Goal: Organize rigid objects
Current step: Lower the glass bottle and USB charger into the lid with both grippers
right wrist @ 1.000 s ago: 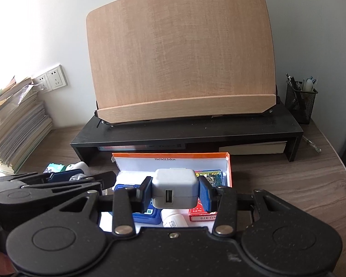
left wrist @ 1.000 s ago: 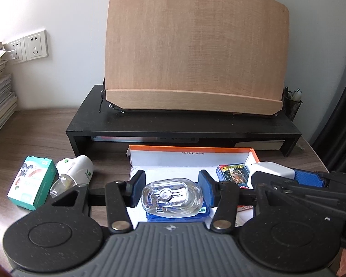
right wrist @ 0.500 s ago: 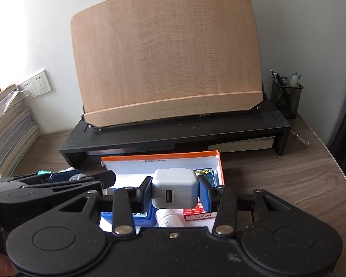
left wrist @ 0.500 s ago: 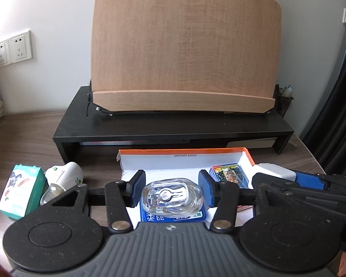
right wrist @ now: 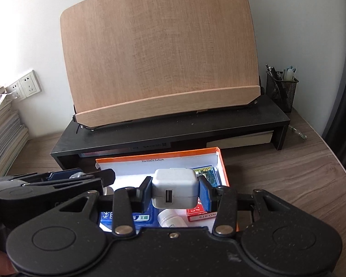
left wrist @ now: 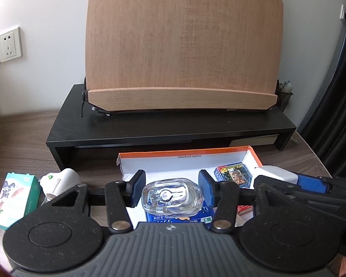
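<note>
My left gripper [left wrist: 171, 192] is shut on a clear glass bottle [left wrist: 171, 199], held above the orange-rimmed white box [left wrist: 184, 152]. My right gripper [right wrist: 175, 192] is shut on a white USB charger cube [right wrist: 174, 188] over the same box [right wrist: 156, 156]. Inside the box lie a blue packet [right wrist: 141, 218], a red card pack [right wrist: 199, 212], a picture card pack [left wrist: 234, 175] and a small white bottle [right wrist: 171, 219]. Each gripper shows at the edge of the other's view.
A teal box [left wrist: 15, 199] and a white plug-in device [left wrist: 61, 180] lie left of the orange-rimmed box. Behind stands a black riser [left wrist: 173, 124] bearing a wooden book stand [left wrist: 182, 46]. A mesh pen cup [right wrist: 281, 90] is at the right, stacked books [right wrist: 2, 136] at the left.
Both views have shifted: the book stand and box sit further right in the left wrist view. Both grips are unchanged and the box looms slightly nearer.
</note>
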Motion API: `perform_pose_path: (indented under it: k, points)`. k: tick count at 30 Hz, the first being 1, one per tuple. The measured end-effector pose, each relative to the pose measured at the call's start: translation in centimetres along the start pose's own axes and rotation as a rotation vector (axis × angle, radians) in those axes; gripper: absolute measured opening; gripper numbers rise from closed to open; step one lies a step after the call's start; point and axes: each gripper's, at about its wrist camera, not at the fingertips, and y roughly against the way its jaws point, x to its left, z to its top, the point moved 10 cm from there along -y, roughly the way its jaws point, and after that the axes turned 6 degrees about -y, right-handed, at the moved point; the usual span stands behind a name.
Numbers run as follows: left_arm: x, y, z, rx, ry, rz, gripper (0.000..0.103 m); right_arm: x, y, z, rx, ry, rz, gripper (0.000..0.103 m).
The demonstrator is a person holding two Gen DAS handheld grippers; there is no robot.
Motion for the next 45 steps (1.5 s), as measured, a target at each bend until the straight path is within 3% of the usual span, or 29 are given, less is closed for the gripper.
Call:
perform_pose_path:
  k: [45]
  points:
    - [-0.4,-4.5,2.6,0.025,0.005,-0.054,0.051,-1.5,-3.5,0.5,0.031,-0.043,-0.033,0.051]
